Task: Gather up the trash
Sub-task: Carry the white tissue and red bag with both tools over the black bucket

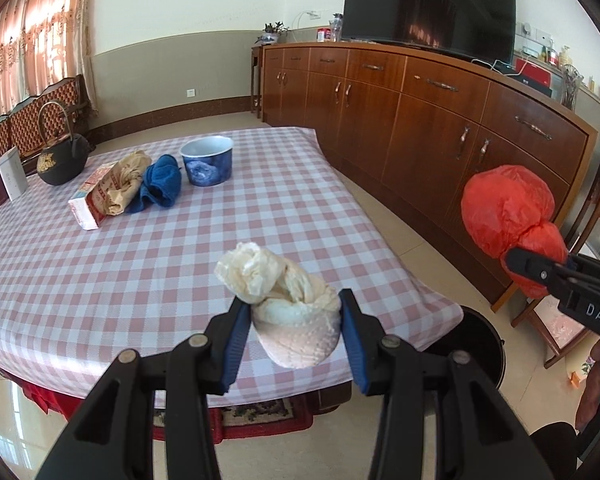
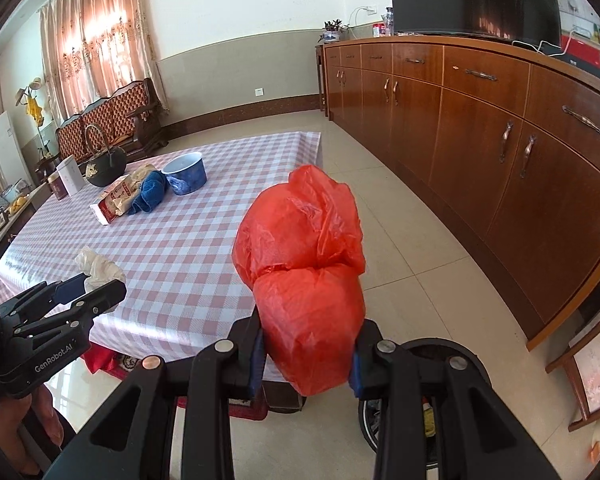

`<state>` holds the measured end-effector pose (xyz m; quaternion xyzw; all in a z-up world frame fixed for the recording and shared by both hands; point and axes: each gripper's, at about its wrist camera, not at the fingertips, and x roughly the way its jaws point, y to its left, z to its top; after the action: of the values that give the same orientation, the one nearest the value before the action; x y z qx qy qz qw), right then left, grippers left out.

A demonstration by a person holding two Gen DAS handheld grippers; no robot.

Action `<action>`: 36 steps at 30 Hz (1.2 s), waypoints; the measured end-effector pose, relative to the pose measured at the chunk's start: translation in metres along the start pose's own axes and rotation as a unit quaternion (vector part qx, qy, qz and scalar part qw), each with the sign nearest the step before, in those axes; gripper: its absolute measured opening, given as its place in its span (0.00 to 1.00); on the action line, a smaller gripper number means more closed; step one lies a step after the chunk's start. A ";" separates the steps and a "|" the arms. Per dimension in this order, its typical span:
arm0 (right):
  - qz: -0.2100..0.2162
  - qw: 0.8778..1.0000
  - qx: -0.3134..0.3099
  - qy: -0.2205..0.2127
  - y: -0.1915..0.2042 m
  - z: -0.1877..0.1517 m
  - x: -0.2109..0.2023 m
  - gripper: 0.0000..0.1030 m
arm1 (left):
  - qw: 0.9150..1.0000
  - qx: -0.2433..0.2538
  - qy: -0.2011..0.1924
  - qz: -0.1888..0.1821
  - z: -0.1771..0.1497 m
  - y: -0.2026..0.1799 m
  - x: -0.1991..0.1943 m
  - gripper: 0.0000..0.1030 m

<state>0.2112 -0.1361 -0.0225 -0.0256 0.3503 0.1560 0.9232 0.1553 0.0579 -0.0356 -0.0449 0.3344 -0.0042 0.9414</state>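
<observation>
While my left gripper (image 1: 296, 320) pinches the pale crumpled wad (image 1: 284, 300) above the table's (image 1: 100, 280) edge, and my right gripper (image 2: 306, 354) clamps the red bag (image 2: 304, 264), I should carry both over the black bin (image 2: 452, 352) before letting go.

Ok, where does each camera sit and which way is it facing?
Left wrist: on the left gripper, looking down over the table; its jaws clamp white trash.
Right wrist: on the right gripper, facing the floor beside the cabinet; its jaws clamp a red bag.
Shared: table, bowl, cabinet, each other's gripper.
</observation>
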 end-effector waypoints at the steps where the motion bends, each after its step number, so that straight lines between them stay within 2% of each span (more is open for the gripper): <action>1: -0.005 1.000 0.003 0.000 -0.005 -0.003 -0.003 0.33 | 1.000 0.004 -0.002 -0.004 0.000 -0.005 -0.001 0.44; 8: -0.033 0.999 0.028 0.003 -0.036 -0.021 -0.020 0.33 | 0.999 0.032 -0.005 -0.031 0.000 -0.040 0.000 0.44; 21: -0.066 0.995 0.069 0.018 -0.095 -0.053 -0.031 0.33 | 0.993 0.087 0.014 -0.076 -0.009 -0.104 0.019 0.44; 28: -0.080 0.992 0.088 0.029 -0.130 -0.070 -0.030 0.33 | 0.987 0.114 0.031 -0.107 -0.018 -0.143 0.034 0.44; 36: -0.085 0.990 0.096 0.060 -0.157 -0.097 -0.017 0.33 | 0.979 0.135 0.063 -0.139 -0.033 -0.175 0.058 0.44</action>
<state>0.1854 -0.3048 -0.0940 0.0244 0.4153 0.0404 0.9085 0.1834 -0.1212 -0.0823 0.0371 0.3802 -0.1831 0.9058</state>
